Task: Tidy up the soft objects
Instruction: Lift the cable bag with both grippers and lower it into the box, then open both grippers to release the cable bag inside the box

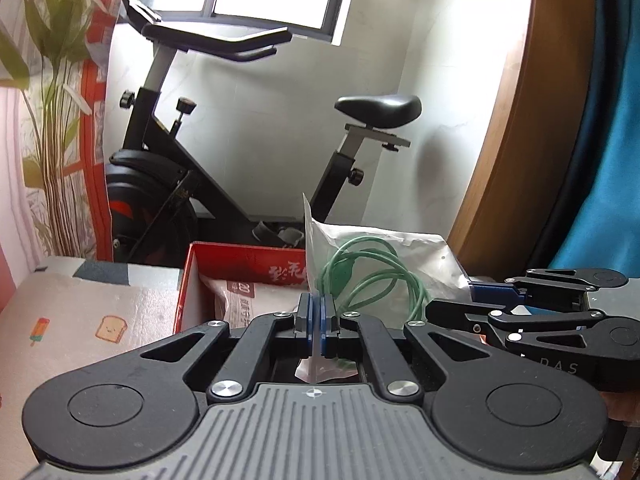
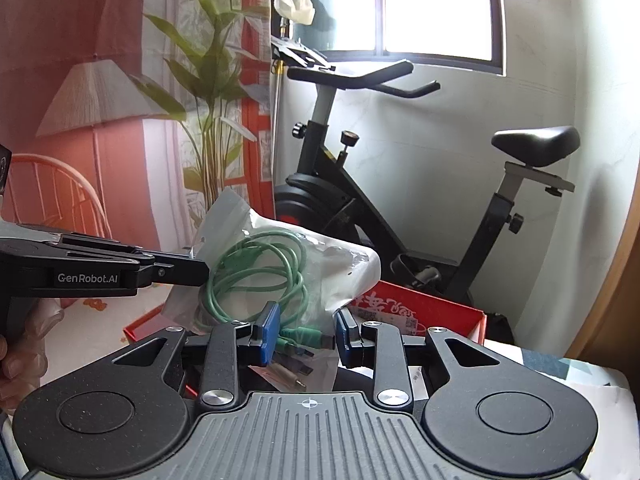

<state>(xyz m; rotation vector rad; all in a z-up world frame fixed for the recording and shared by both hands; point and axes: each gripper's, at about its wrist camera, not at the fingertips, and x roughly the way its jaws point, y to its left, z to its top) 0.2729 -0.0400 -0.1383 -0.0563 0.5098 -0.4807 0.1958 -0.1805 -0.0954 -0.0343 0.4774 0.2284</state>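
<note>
The left gripper (image 1: pixel 318 320) had its blue pads pressed together on the thin edge of a clear plastic bag (image 1: pixel 384 248), the film running straight up between them toward twelve o'clock in the left wrist view. The right gripper (image 2: pixel 306 338) stood with its jaws partly apart around the bag's lower end; whether its pads actually pressed the film could not be told, since a clear gap showed on the right-hand side.

The bag hung in the air between the two grippers, lifted clear of the table. From the left jaws its bulk spread toward one and two o'clock; from the right jaws it rose toward eleven o'clock. Its long axis ran roughly from one gripper across to the other, so the pair carried it like a sling. The left gripper had the surer hold and, I judged, would steer any placement.

Inside the bag lay a coiled green cable (image 2: pixel 256 276), thin and rubbery, its loops slack and its plug ends drooping between the right jaws. The bag itself was crinkled, glossy and limp, likely to sag and swing.

Below and beyond, at about ten o'clock from the left jaws, sat an open red cardboard box (image 1: pixel 248 260) with a soft pale packet (image 1: pixel 256 300) already inside, the probable destination. A patterned table cover (image 1: pixel 80 312) lay farther left, and an exercise bike (image 1: pixel 240 140) stood behind.
</note>
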